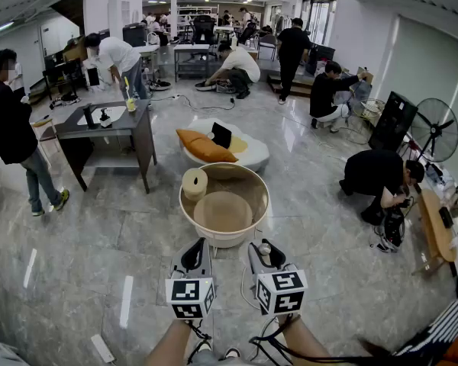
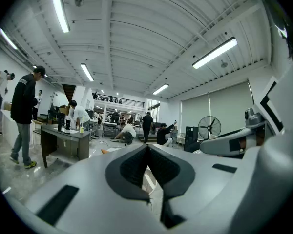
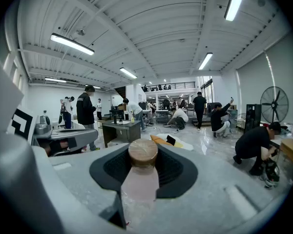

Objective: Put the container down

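The container (image 3: 139, 179) is a pale pink bottle with a round wooden lid (image 3: 143, 151). My right gripper (image 3: 143, 155) is shut on it, the lid poking up between the jaws. In the head view the right gripper (image 1: 262, 248) is held low in front of me, and the lid (image 1: 265, 248) shows at its tip. My left gripper (image 1: 192, 245) hangs beside it, apart from the bottle. In the left gripper view the left gripper (image 2: 147, 148) has its jaws meeting at the tip with nothing between them. Both grippers are just short of a round cream tub (image 1: 223, 239) on the floor.
The tub holds a pale roll (image 1: 194, 182) at its left side. Behind it lies a white low platform (image 1: 256, 155) with an orange cushion (image 1: 206, 147). A grey desk (image 1: 107, 128) stands at left. Several people work around the marble floor; a fan (image 1: 435, 128) stands at right.
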`<state>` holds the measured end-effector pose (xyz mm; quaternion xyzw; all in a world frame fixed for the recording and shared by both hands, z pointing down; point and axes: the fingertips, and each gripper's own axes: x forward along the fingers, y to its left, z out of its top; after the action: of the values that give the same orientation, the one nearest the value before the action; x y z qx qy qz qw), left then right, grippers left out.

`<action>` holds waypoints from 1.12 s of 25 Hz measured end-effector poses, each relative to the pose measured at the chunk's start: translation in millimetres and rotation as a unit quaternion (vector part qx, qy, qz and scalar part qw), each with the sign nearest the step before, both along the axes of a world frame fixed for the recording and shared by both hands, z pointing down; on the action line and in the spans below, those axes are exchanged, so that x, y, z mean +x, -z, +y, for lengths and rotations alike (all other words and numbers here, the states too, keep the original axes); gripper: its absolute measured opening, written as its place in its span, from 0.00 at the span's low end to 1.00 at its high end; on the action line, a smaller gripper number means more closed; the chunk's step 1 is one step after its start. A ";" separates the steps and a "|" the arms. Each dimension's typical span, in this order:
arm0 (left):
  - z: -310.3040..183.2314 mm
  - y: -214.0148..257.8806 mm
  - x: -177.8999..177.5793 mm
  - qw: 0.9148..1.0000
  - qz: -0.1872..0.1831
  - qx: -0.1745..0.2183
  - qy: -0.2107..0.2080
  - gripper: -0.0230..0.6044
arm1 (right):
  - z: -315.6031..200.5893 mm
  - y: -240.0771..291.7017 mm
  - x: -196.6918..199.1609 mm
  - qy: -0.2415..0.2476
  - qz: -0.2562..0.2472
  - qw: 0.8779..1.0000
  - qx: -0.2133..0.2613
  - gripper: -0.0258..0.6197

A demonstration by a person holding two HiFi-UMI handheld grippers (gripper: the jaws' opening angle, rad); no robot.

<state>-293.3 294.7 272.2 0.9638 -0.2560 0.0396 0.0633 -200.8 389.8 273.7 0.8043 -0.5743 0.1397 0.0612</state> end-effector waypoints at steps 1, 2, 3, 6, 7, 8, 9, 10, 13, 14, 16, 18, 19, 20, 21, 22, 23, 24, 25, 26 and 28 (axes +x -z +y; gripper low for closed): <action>0.8 1.0 0.9 1.000 0.000 0.000 -0.001 0.03 | 0.8 1.1 1.1 -0.001 0.001 1.000 0.001 0.25; 1.5 1.9 1.7 1.000 0.000 0.001 -0.001 0.03 | 1.4 2.2 2.0 -0.002 0.002 1.000 0.002 0.25; 1.7 2.6 2.3 1.000 -0.001 0.002 -0.002 0.03 | 1.7 3.0 2.6 -0.003 0.003 1.000 0.003 0.25; -0.8 2.7 2.6 1.000 -0.001 0.003 -0.004 0.03 | -0.5 2.7 2.9 -0.006 0.004 1.000 0.003 0.25; -2.2 1.8 2.4 1.000 -0.001 0.002 -0.005 0.03 | -1.5 1.5 2.9 -0.008 0.004 1.000 0.002 0.25; -3.5 0.8 2.1 1.000 -0.002 0.001 -0.006 0.03 | -2.4 0.1 2.8 -0.009 0.003 1.000 0.001 0.25; -4.6 0.2 1.6 1.000 -0.002 0.001 -0.006 0.03 | -2.9 -0.9 2.5 -0.010 0.001 1.000 0.000 0.25; -5.8 0.0 0.7 1.000 -0.002 0.000 -0.007 0.03 | -3.5 -1.5 1.8 -0.010 -0.002 1.000 -0.001 0.25; -12.5 -1.2 -3.6 1.000 -0.003 -0.004 -0.009 0.03 | -7.1 -2.2 -2.9 -0.011 -0.018 1.000 0.004 0.25; -15.9 -2.2 -4.8 1.000 -0.003 -0.005 -0.011 0.03 | -9.5 -3.0 -4.6 -0.013 -0.020 1.000 0.005 0.25; -21.4 -4.3 -5.8 1.000 -0.005 -0.006 -0.017 0.03 | -14.0 -5.6 -7.2 -0.018 -0.018 1.000 0.001 0.25; -24.5 -4.3 -5.8 1.000 -0.006 -0.004 -0.026 0.03 | -16.5 -6.7 -8.1 -0.026 -0.021 0.999 0.003 0.25; -26.0 -3.4 -5.8 1.000 -0.007 -0.001 -0.031 0.03 | -17.2 -6.3 -8.2 -0.031 -0.024 0.999 0.006 0.25; -27.8 -2.5 -6.0 0.999 -0.008 0.001 -0.034 0.03 | -17.7 -5.7 -8.1 -0.037 -0.027 0.999 0.008 0.25; -30.1 -2.1 -6.3 0.999 -0.009 0.002 -0.037 0.03 | -18.3 -5.4 -8.1 -0.042 -0.030 0.999 0.011 0.25; -32.8 -2.4 -6.6 0.999 -0.011 0.001 -0.039 0.03 | -19.1 -5.6 -8.1 -0.047 -0.031 0.998 0.011 0.25; -35.7 -3.5 -6.6 0.999 -0.012 0.000 -0.040 0.03 | -20.1 -6.4 -7.7 -0.051 -0.032 0.998 0.011 0.25; -38.5 -4.7 -5.9 0.999 -0.013 -0.002 -0.042 0.03 | -21.4 -7.5 -6.9 -0.055 -0.033 0.998 0.010 0.25; -40.8 -5.6 -4.4 0.999 -0.014 -0.003 -0.044 0.03 | -22.8 -8.5 -5.4 -0.057 -0.034 0.998 0.009 0.25; -42.9 -5.9 -2.0 0.999 -0.015 -0.003 -0.046 0.03 | -24.3 -9.2 -3.2 -0.059 -0.035 0.998 0.009 0.25; -47.6 -5.3 4.9 0.999 -0.016 0.001 -0.049 0.03 | -28.4 -9.6 3.5 -0.062 -0.035 0.997 0.008 0.25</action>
<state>-288.4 247.2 277.4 0.9746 -0.2090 0.0577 0.0568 -197.3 361.4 283.3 0.8337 -0.5258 0.1665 0.0255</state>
